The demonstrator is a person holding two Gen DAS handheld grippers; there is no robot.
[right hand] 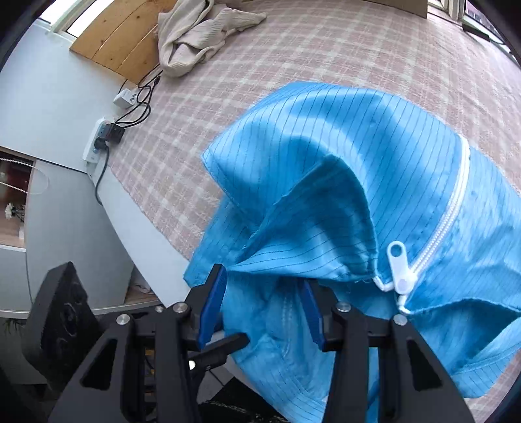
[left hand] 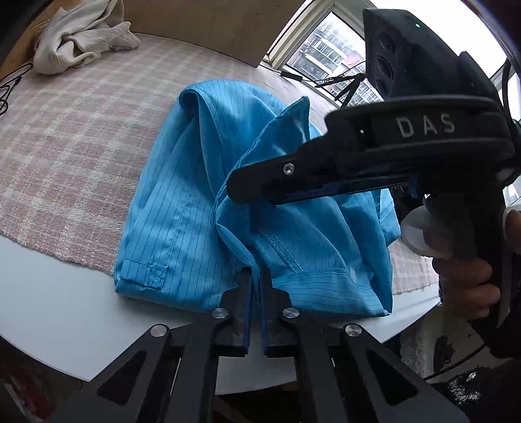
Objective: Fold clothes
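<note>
A blue pinstriped garment [left hand: 182,201] lies partly folded on a pink checked cloth [left hand: 65,130] at the near edge of the table. My left gripper [left hand: 255,276] is shut on the garment's near hem. My right gripper [left hand: 234,188] reaches in from the right over the collar area, with a hand [left hand: 465,276] on its handle. In the right wrist view the right gripper [right hand: 263,283] stands open. Bunched blue garment [right hand: 358,136] hangs between its blue pads [right hand: 211,306] without being pinched. The white zipper pull [right hand: 398,263] lies just right of the jaws.
A crumpled cream garment [left hand: 78,35] lies at the far left of the checked cloth, also seen as the cream garment [right hand: 198,29]. The white table edge [left hand: 65,309] shows in front. A power strip [right hand: 97,143] with black cables sits at the table's left side. A window is behind.
</note>
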